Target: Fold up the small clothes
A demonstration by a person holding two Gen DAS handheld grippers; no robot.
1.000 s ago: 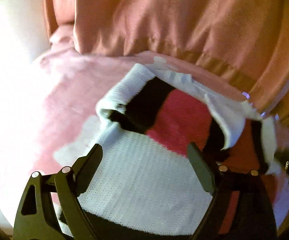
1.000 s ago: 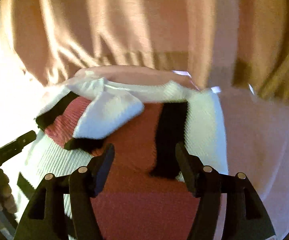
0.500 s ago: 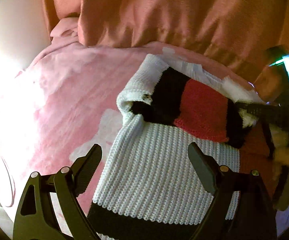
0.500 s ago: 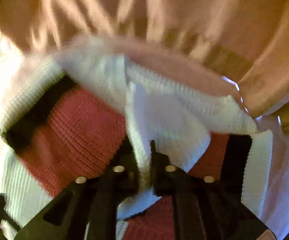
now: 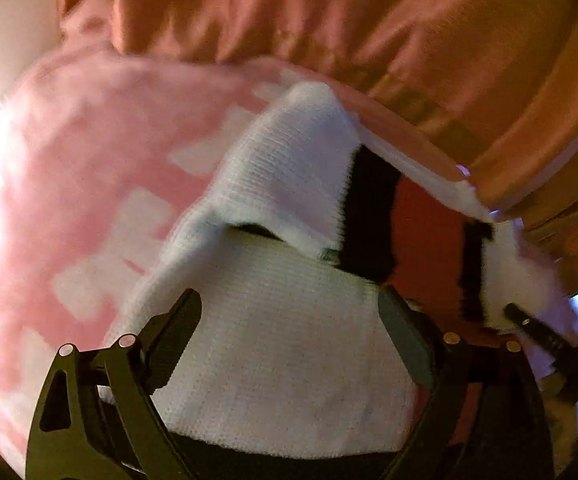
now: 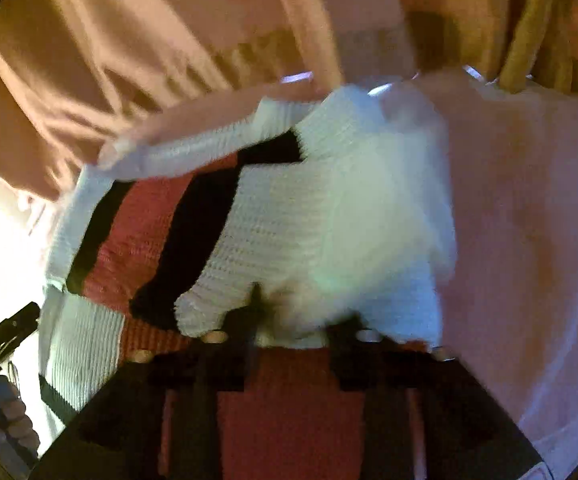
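Note:
A small knit sweater [image 5: 289, 344] in white, black and red blocks lies on a pink blanket [image 5: 101, 152]. Its left sleeve [image 5: 293, 176] is folded in over the body. My left gripper [image 5: 289, 320] is open and hovers over the white body, holding nothing. In the right wrist view the sweater [image 6: 141, 240] shows its red and black stripes. My right gripper [image 6: 293, 320] is shut on the white right sleeve [image 6: 329, 232] and holds it lifted over the sweater's body. The right gripper also shows at the left wrist view's right edge [image 5: 545, 336].
The pink blanket [image 6: 529, 240] with white patches covers the surface. An orange-pink curtain [image 5: 369, 20] hangs close behind the sweater. The left gripper shows at the right wrist view's left edge [image 6: 5, 332]. Bright glare washes out the left side.
My right gripper closed on the white sleeve and has carried it to the right, across the sweater. My left gripper stayed open and shifted a little over the white body.

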